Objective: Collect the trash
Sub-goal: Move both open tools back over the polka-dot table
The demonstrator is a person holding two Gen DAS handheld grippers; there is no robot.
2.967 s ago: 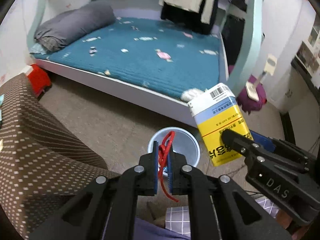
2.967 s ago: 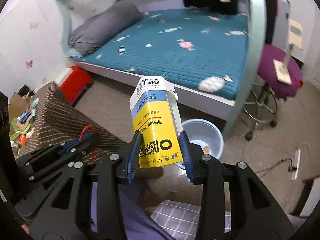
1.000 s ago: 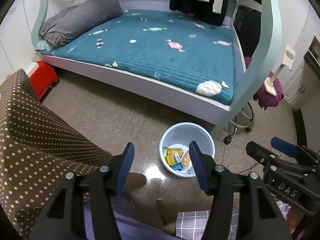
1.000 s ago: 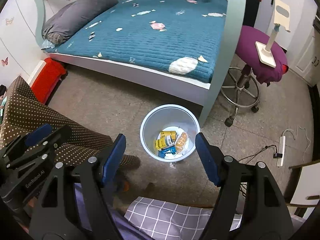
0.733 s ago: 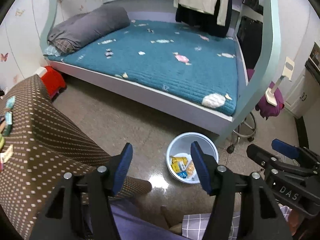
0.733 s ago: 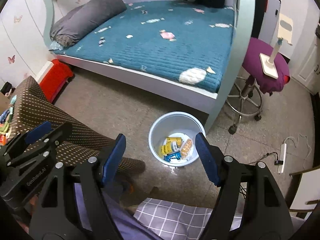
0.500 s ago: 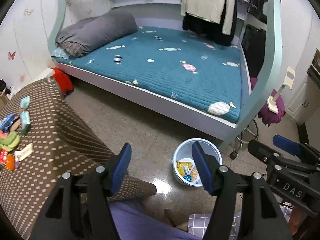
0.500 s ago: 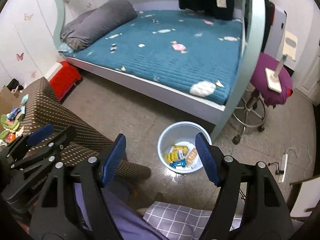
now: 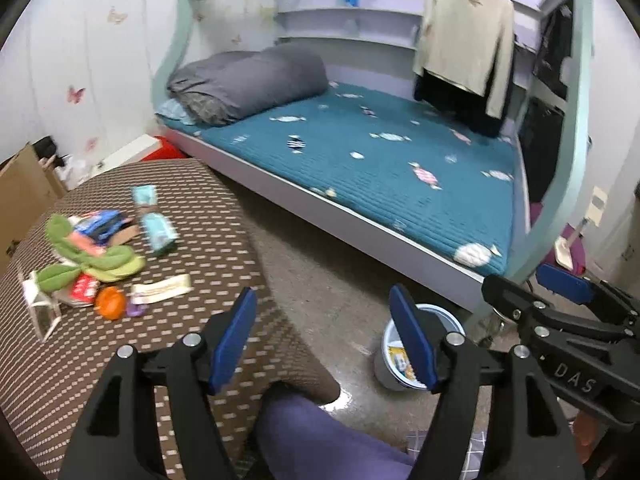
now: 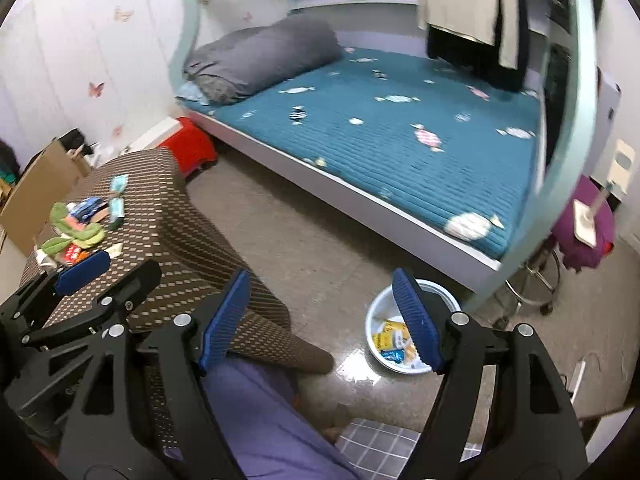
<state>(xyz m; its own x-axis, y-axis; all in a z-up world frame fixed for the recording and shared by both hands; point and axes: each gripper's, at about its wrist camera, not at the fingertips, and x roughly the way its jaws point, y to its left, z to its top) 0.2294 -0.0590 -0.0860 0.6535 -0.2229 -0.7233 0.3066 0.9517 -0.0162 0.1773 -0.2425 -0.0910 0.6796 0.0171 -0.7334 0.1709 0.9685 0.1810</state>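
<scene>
The trash you have yet to collect lies in a loose heap [image 9: 92, 256] on the brown dotted tabletop [image 9: 208, 216], toward its far left side: green scraps, a pale blue wrapper [image 9: 154, 224], a small orange piece [image 9: 110, 302] and a cream strip [image 9: 162, 288]. The bin [image 10: 378, 312] stands on the floor by the corner of the bed [image 9: 380, 168], well apart from the heap, with yellow packets already inside.

Your left tongs [image 9: 324, 336] are empty with the jaws opening, nothing between them; the right tongs [image 10: 320, 316] are likewise empty and opening.

Risks, as I judge them: the pieces overlap, so a grab at one may drag its neighbours off the tabletop edge onto the floor. The flat cream strip and wrappers offer little height, and your pads could slide over them or pinch the cloth instead. The two tongs sit close together, so reaching for the same heap could knock them into each other. Light scraps may also miss the bin on the way over.

Hard to read: both views are blurred, so what the red and blue items in the heap are stays unclear. The left tongs' finger covers part of the bin, and the tabletop's near edge is cut off behind the tongs.
</scene>
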